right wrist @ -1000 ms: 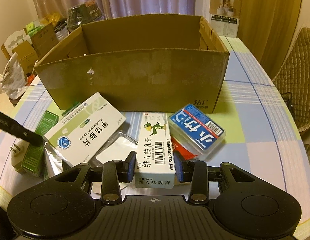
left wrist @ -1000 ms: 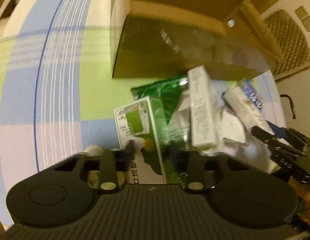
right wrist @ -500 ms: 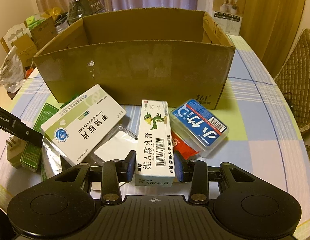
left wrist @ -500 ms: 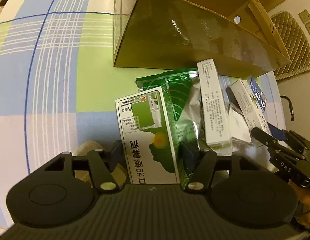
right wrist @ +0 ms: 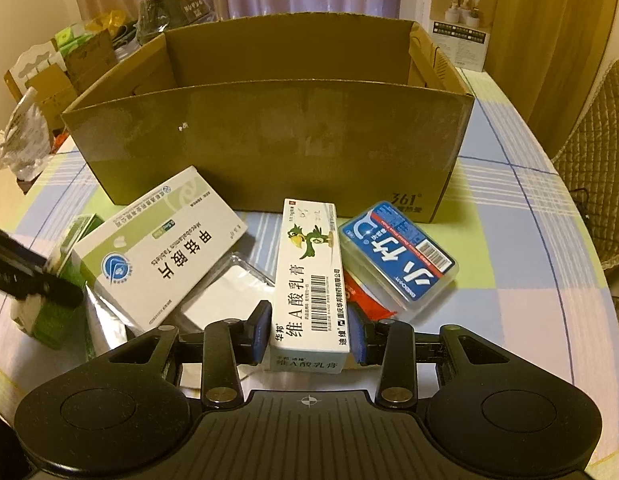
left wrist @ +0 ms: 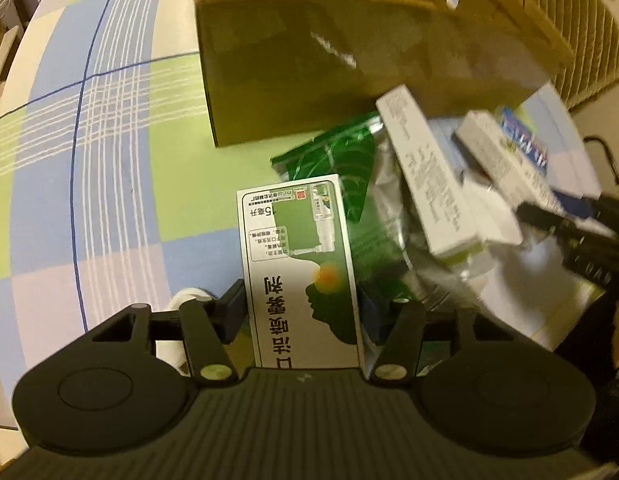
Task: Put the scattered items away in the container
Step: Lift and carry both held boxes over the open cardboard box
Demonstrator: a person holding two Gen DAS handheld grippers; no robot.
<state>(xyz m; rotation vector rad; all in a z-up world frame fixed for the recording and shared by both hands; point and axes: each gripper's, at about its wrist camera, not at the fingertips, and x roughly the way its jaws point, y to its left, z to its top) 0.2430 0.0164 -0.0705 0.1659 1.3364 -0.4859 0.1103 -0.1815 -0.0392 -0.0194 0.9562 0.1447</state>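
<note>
The cardboard box point(right wrist: 265, 148) stands as a wall at 12 o'clock in the right wrist view, its near side upright and its top open. At its foot the tabletop point(right wrist: 521, 264) is crowded: a white tablet carton point(right wrist: 161, 248) at 10 o'clock, a cream carton point(right wrist: 311, 280) at centre, a blue floss case point(right wrist: 397, 252) at 1 o'clock, all close together with clear packets beneath. From 2 to 4 o'clock the checked cloth lies bare. In the left wrist view, bare cloth spreads from 9 to 11 o'clock beside the box's end; a green pouch point(left wrist: 337, 160) and tilted cartons block 1 to 3 o'clock.
</note>
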